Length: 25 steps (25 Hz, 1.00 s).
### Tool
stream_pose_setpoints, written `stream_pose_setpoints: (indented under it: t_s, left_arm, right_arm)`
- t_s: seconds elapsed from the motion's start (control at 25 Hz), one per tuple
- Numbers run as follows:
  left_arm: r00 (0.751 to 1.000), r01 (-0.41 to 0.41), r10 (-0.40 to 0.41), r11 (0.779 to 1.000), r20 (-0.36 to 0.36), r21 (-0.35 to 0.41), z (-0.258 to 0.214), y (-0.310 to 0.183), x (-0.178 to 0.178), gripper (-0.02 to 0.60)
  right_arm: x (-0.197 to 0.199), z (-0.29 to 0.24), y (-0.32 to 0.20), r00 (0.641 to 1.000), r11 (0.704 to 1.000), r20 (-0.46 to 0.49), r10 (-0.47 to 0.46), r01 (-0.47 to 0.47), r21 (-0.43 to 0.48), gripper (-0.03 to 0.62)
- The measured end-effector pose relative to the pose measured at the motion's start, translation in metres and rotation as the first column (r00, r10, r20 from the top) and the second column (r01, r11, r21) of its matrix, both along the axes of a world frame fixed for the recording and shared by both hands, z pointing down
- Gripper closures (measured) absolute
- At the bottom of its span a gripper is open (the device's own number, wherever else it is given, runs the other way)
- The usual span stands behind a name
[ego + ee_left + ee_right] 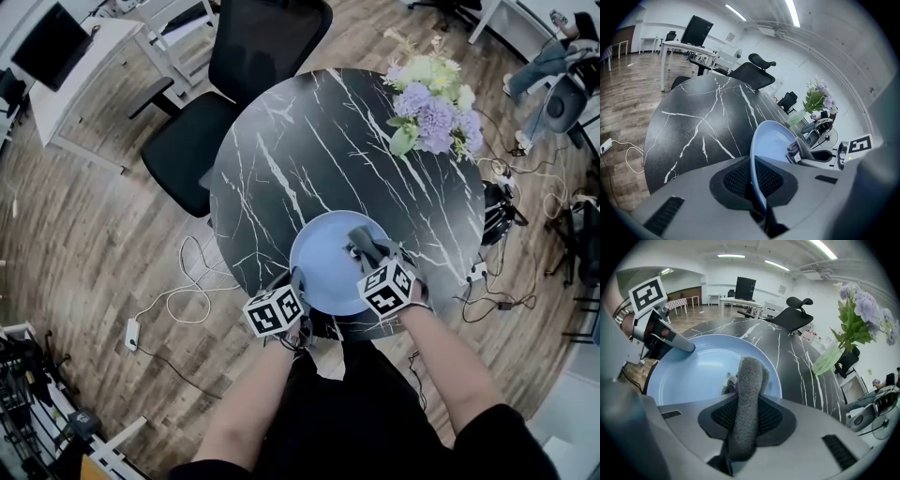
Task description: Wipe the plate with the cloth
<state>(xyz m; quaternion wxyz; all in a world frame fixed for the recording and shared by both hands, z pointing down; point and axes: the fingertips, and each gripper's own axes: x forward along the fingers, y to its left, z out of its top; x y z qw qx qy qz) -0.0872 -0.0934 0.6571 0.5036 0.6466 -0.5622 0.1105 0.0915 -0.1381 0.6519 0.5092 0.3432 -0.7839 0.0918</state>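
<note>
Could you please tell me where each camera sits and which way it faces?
Head view: on the person's head, facing steeply down at the marble table; both forearms, left tongs and right tongs show.
Left gripper view: rides the left tongs, faces along them across the table; they clamp the plate.
Right gripper view: rides the right tongs, faces down onto the plate; they pinch the grey cloth.
Shared: both gripper views show the plate and the other tongs.
</note>
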Motion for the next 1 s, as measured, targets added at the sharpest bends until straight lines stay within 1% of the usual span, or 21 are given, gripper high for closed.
stream_pose_setpoints:
  t_s: [0.16,0.32,0.48,0.68,0.88,1.0]
  left_arm:
    - [1.0,0.001,-0.001,1.0,0.003,-0.004,0.001,0.001,-0.001,0.551]
    - [1.0,0.001,-0.001,1.0,0.004,0.002,-0.001,0.001,0.0,0.551]
    - [1.0,0.008,-0.008,1.0,0.004,-0.003,0.001,0.002,0.0,0.551]
    - [1.0,0.025,-0.025,1.0,0.004,0.0,0.001,0.001,0.0,0.551]
    - [0.999,0.034,-0.034,0.999,-0.004,-0.008,0.003,0.002,-0.001,0.551]
    - [0.999,0.035,-0.035,0.999,-0.005,-0.003,0.002,0.001,-0.001,0.551]
  right_arm:
    - [0.004,-0.001,-0.009,0.998,0.998,-0.051,-0.033,0.036,0.046,0.485]
    - [0.009,-0.006,-0.018,0.999,0.996,-0.047,-0.008,0.012,0.087,0.485]
    - [0.013,-0.014,-0.03,0.998,0.989,-0.004,0.064,-0.063,0.137,0.484]
    - [0.017,-0.026,-0.038,0.988,0.969,0.059,0.142,-0.151,0.198,0.484]
    - [0.025,-0.039,-0.043,0.963,0.939,0.134,0.235,-0.261,0.224,0.484]
    - [0.027,-0.046,-0.042,0.951,0.928,0.17,0.258,-0.293,0.231,0.484]
